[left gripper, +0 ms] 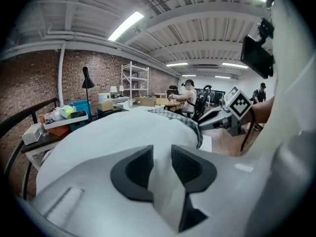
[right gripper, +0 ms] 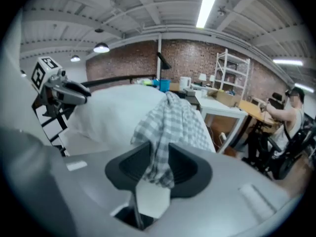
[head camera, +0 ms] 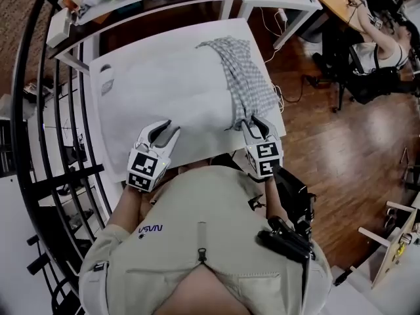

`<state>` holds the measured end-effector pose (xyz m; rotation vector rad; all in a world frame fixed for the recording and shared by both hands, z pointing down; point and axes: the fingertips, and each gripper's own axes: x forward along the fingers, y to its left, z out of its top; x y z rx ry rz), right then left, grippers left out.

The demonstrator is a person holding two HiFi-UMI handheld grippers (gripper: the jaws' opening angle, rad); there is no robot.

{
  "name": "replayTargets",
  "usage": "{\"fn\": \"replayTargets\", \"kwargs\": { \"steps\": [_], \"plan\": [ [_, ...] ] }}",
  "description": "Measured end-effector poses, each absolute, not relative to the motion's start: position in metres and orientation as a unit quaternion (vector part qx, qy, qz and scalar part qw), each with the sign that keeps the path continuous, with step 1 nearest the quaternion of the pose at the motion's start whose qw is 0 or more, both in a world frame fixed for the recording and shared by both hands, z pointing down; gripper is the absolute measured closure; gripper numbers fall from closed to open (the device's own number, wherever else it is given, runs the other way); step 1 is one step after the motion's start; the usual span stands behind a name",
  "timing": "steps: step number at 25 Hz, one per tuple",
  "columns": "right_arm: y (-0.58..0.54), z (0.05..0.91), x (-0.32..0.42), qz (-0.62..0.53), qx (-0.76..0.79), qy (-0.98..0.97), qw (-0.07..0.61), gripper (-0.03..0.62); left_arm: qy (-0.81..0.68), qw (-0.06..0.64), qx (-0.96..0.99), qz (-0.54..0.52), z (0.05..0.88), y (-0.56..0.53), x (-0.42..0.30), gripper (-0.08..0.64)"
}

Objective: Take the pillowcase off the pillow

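While the large white pillow [head camera: 164, 77] lies across the white table [head camera: 203, 149], the grey-and-white checked pillowcase [head camera: 246, 77] sits bunched in a long heap on the pillow's right end, already drawn off most of it. One narrow tail of that cloth runs towards the person, down to the near right corner. The right gripper [right gripper: 159, 149] is at that corner, pointing forward and down, and its own view shows its dark jaws standing partly apart. The tail of the checked pillowcase hangs in the gap between them, and the cloth looks loose there rather than squeezed. The left gripper [left gripper: 162, 152] hovers at the pillow's near edge, left of the middle and well apart from the right one. Its jaws are also a little apart, with the plain white fabric of the pillow showing in the narrow gap and no clear pinch on it. Both marker cubes face up towards the head camera, close in front of the person's beige shirt [head camera: 210, 209]. A black metal railing [head camera: 59, 143] curves along the table's left side, brown wooden floor [head camera: 341, 149] spreads to the right, and a seated person [head camera: 380, 51] is at a desk in the far right corner.
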<state>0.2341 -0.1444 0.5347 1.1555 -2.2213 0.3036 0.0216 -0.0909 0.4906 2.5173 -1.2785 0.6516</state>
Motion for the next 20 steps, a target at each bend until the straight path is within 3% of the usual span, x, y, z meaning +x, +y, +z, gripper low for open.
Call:
{"fn": "replayTargets", "kwargs": {
  "steps": [2, 5, 6, 8, 13, 18, 20],
  "plan": [
    [-0.161, 0.502, 0.224, 0.107, 0.42, -0.864, 0.255, 0.474, -0.451, 0.109, 0.863, 0.197, 0.46, -0.1, 0.022, 0.479],
    [-0.207, 0.469, 0.214, 0.084, 0.412, -0.882, 0.214, 0.472, -0.466, 0.077, 0.862, 0.182, 0.425, -0.134, 0.025, 0.469],
    [-0.226, 0.463, 0.21, 0.074, 0.407, -0.885, 0.213, 0.457, -0.466, 0.066, 0.862, 0.188, 0.421, -0.151, 0.029, 0.434],
    [-0.264, 0.458, 0.196, 0.054, 0.392, -0.891, 0.222, 0.433, -0.463, 0.044, 0.86, 0.209, 0.422, -0.187, 0.04, 0.339],
    [-0.346, 0.467, 0.155, 0.047, 0.351, -0.9, 0.254, 0.427, -0.455, 0.032, 0.853, 0.253, 0.437, -0.278, 0.068, 0.297],
    [-0.374, 0.496, 0.101, 0.046, 0.281, -0.907, 0.312, 0.387, -0.428, 0.084, 0.829, 0.351, 0.505, -0.323, 0.078, 0.184],
    [-0.375, 0.52, 0.089, 0.035, 0.258, -0.896, 0.36, 0.379, -0.415, 0.121, 0.822, 0.371, 0.535, -0.319, 0.078, 0.184]
  ]
}}
